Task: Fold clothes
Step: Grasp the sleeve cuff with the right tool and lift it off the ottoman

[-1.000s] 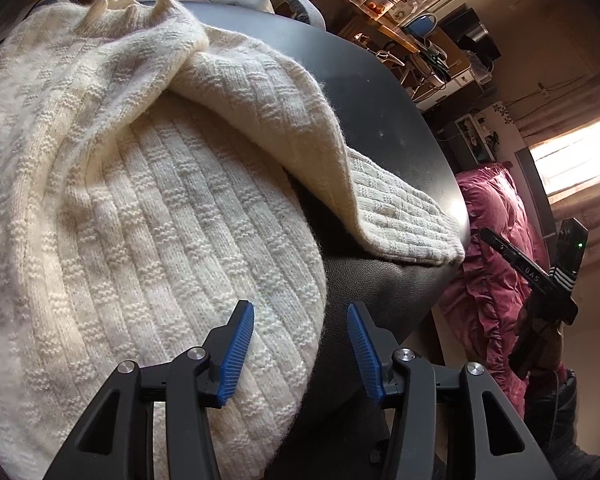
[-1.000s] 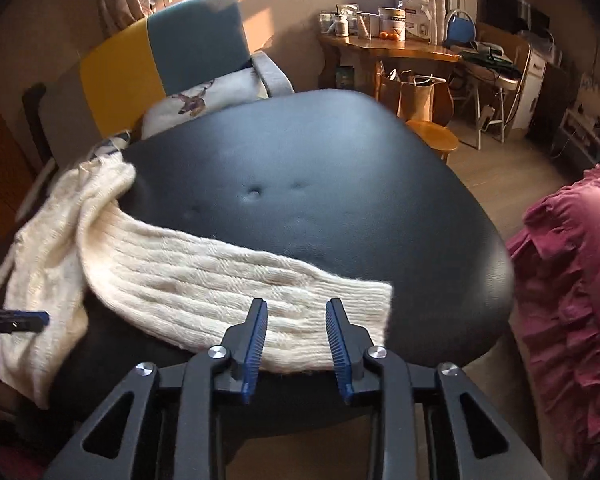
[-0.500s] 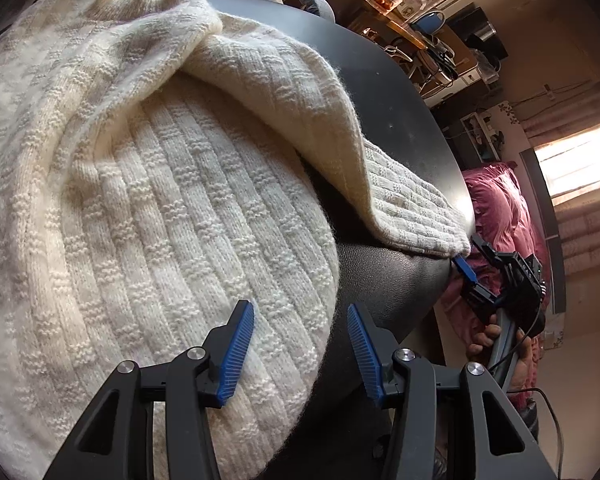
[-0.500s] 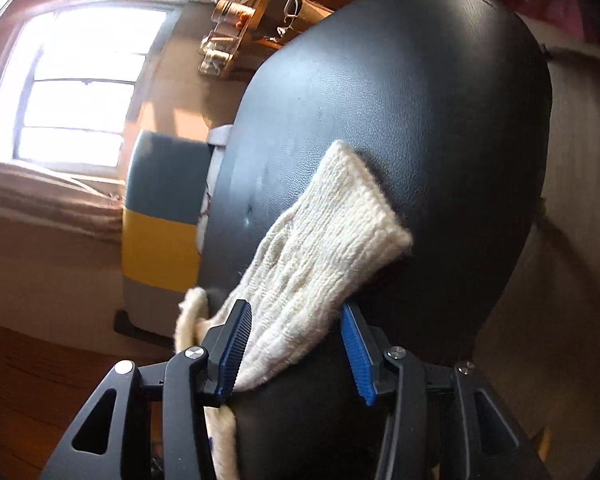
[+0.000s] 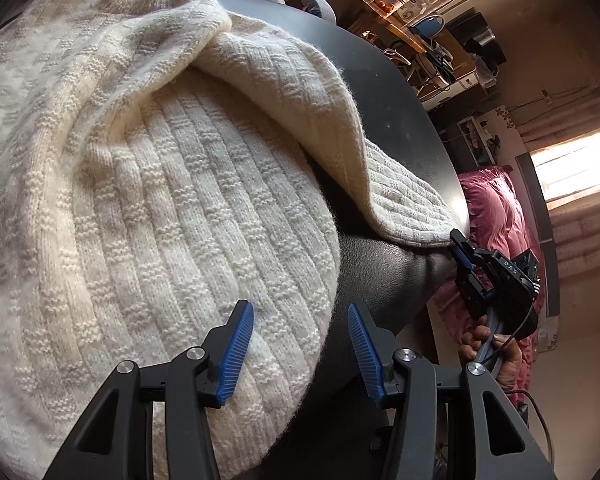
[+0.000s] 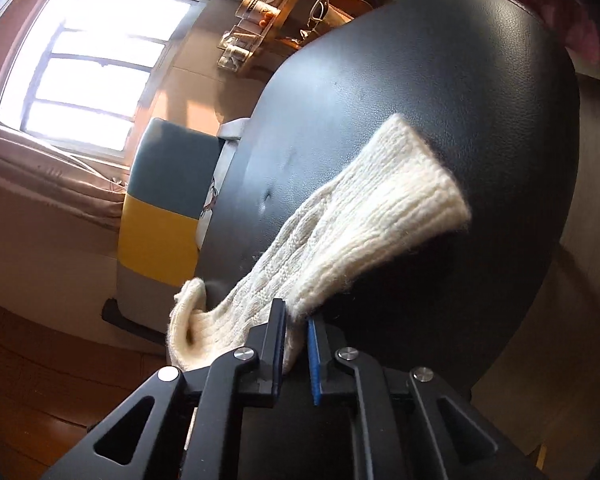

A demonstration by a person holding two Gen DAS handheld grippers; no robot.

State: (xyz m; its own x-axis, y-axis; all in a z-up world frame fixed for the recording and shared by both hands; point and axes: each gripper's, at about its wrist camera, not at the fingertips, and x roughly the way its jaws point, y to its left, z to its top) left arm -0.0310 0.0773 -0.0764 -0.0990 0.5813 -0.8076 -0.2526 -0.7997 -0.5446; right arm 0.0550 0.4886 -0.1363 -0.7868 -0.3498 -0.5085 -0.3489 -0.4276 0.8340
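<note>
Your right gripper is clenched on the cream sweater's sleeve; your left gripper, released, hovers over the sweater's near hem.

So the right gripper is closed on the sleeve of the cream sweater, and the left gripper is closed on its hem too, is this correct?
Not quite. In the left wrist view the left gripper is open, its jaws apart over the sweater hem, gripping nothing. The rest holds: the right gripper is closed on the sleeve, as the right wrist view shows.
</note>
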